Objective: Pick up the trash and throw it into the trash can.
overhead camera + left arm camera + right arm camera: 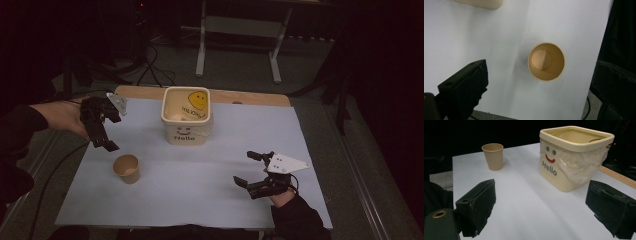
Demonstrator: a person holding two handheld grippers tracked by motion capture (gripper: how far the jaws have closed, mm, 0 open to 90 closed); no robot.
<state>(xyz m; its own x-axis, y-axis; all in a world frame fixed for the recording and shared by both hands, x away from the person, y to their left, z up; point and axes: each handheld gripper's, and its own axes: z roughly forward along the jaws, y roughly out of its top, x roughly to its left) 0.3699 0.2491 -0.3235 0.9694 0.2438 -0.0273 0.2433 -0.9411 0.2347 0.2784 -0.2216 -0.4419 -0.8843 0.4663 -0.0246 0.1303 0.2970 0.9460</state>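
A brown paper cup [127, 168] stands upright and empty on the white table sheet, left of centre. My left gripper [109, 134] hovers above and behind it, open and pointing down. In the left gripper view the cup [546, 61] lies straight below, between the two spread jaws of my left gripper [541, 70]. A cream bin [186, 117] with a smiley face, the word Hello and a clear liner stands at the middle back. Near the front right, my right gripper [250, 169] is open and holds nothing. In the right gripper view, my right gripper [542, 187] faces the bin [574, 157] and cup [493, 156].
The white sheet [200, 195] covers most of the table, with a wooden strip [250, 97] bare along the back edge. Cables trail on the floor at the left, and a metal frame [237, 30] stands beyond the table. A corner of the bin [481, 3] is at the top of the left gripper view.
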